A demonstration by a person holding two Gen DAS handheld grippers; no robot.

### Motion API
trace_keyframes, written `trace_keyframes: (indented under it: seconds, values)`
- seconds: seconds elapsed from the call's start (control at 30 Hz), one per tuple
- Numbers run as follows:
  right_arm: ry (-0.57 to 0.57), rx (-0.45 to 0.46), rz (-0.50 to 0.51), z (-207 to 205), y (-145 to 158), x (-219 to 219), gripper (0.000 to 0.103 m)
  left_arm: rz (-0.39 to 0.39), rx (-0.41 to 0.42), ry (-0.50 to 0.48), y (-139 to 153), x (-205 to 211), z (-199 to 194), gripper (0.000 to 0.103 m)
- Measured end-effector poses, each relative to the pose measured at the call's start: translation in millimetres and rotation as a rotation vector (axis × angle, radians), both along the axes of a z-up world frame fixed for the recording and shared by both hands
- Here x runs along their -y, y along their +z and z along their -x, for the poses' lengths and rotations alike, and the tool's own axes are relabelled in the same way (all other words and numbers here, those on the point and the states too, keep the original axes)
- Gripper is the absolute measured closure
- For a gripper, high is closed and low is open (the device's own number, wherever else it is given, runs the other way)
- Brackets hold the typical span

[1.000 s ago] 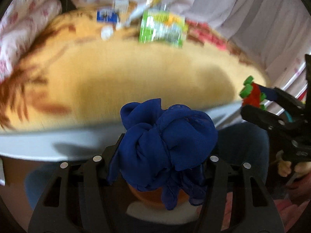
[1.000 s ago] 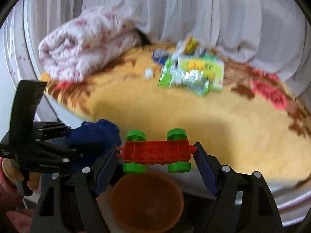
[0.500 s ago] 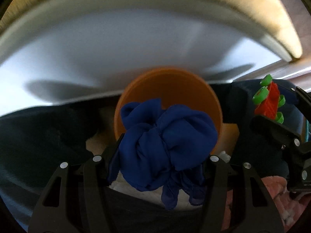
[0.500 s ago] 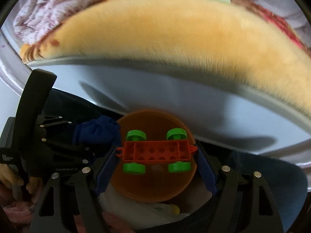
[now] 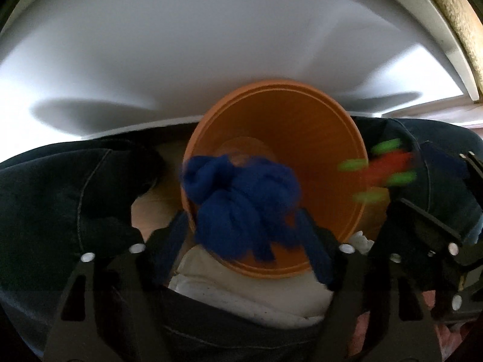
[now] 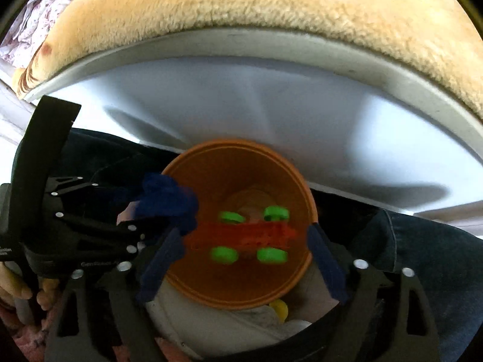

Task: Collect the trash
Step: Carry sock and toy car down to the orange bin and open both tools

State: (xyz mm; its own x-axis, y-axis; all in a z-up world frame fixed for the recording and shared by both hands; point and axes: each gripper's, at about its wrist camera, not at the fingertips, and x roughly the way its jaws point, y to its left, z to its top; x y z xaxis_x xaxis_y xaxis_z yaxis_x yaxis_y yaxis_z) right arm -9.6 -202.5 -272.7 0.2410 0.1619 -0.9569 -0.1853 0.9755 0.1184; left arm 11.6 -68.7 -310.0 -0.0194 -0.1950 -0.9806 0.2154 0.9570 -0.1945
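Observation:
An orange bucket (image 5: 317,138) stands below both grippers, also in the right wrist view (image 6: 211,169). My left gripper (image 5: 241,229) has its jaws spread; the blurred blue cloth (image 5: 238,199) sits loose between them over the bucket's near rim, also in the right wrist view (image 6: 166,199). My right gripper (image 6: 241,241) has its jaws wide, clear of the blurred red toy car with green wheels (image 6: 241,233), which is over the bucket's mouth. The car also shows in the left wrist view (image 5: 383,169).
The white side of the bed (image 6: 271,105) rises behind the bucket, topped by a yellow fleece blanket (image 6: 241,3). Dark jeans legs (image 5: 60,196) flank the bucket. Pale cloth (image 5: 241,289) lies under the bucket's near side.
Both grippers have tipped down from the bed to over the bucket. Both jaws have opened; the blue cloth and the toy car are released and blur as they drop.

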Motion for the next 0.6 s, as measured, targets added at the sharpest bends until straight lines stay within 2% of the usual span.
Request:
trace_keyframes:
  seconds: [0.17, 0.33, 0.6]
  values:
    - [-0.025, 0.006, -0.007, -3, 5, 5, 0.009, -0.010, 0.015, 0.004, 3, -10, 3, 0.023]
    - [-0.027, 0.011, -0.011, 3, 3, 10, 0.009, -0.013, 0.034, 0.005, 6, -14, 6, 0.022]
    - [-0.030, 0.056, -0.016, 11, 16, 10, 0.009, -0.011, 0.075, -0.004, 17, -18, 8, 0.022]
